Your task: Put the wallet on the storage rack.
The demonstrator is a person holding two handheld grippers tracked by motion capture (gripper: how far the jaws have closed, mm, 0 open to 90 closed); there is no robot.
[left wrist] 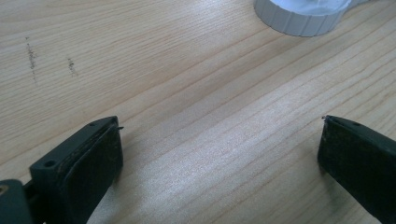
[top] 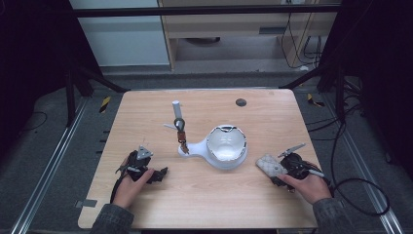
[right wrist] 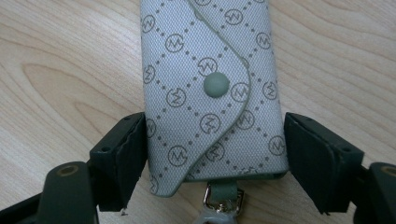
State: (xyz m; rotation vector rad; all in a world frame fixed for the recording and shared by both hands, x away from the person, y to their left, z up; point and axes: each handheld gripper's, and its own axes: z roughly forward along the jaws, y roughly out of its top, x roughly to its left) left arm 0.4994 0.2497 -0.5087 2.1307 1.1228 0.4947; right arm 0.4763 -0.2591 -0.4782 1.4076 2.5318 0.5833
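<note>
A pale grey key pouch (right wrist: 212, 93) with a monogram pattern, a snap button and a metal clasp at its near end lies flat on the wooden table (top: 204, 195). My right gripper (right wrist: 215, 158) straddles its near end, with a pad against each long side. From above, the pouch (top: 269, 165) sits at the right, just left of my right gripper (top: 281, 170). At the front left my left gripper (top: 158, 174) rests low over the table. Its jaws stand wide apart over bare wood (left wrist: 219, 149).
A white bowl-shaped dish (top: 226, 146) with a ribbed rim (left wrist: 299, 18) stands mid-table. An upright post (top: 179, 122) with a small brown item hanging on it rises from its left arm. A dark round disc (top: 240, 102) lies near the far edge.
</note>
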